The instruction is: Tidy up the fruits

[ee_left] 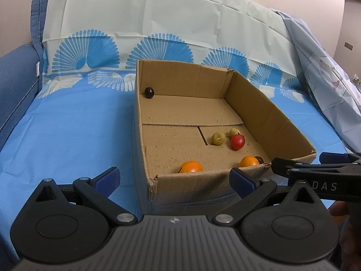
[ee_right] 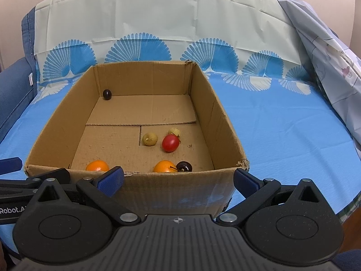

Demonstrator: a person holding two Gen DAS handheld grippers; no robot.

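Right wrist view: right gripper (ee_right: 178, 184) spread wide & empty, just short of box (ee_right: 180, 181) front wall, nearer orange (ee_right: 164, 166) straight ahead inside; left gripper (ee_left: 174, 180) likewise spread, empty.

The cardboard box (ee_right: 227, 131) is matt brown corrugated board, its floor scuffed and rough, its near corners frayed. The sheet (ee_right: 282, 124) under it looks like thin, creased plastic or paper cloth with a faint sheen. The red fruit (ee_right: 170, 143) and the dark cherry (ee_right: 185, 166) are glossy; the oranges (ee_right: 97, 166) look smooth and waxy, the yellow-green fruits (ee_right: 149, 139) dull. The right tongs (ee_right: 179, 179) are matt black plastic with blue rubbery pads (ee_right: 111, 180) and bright metal rivets.
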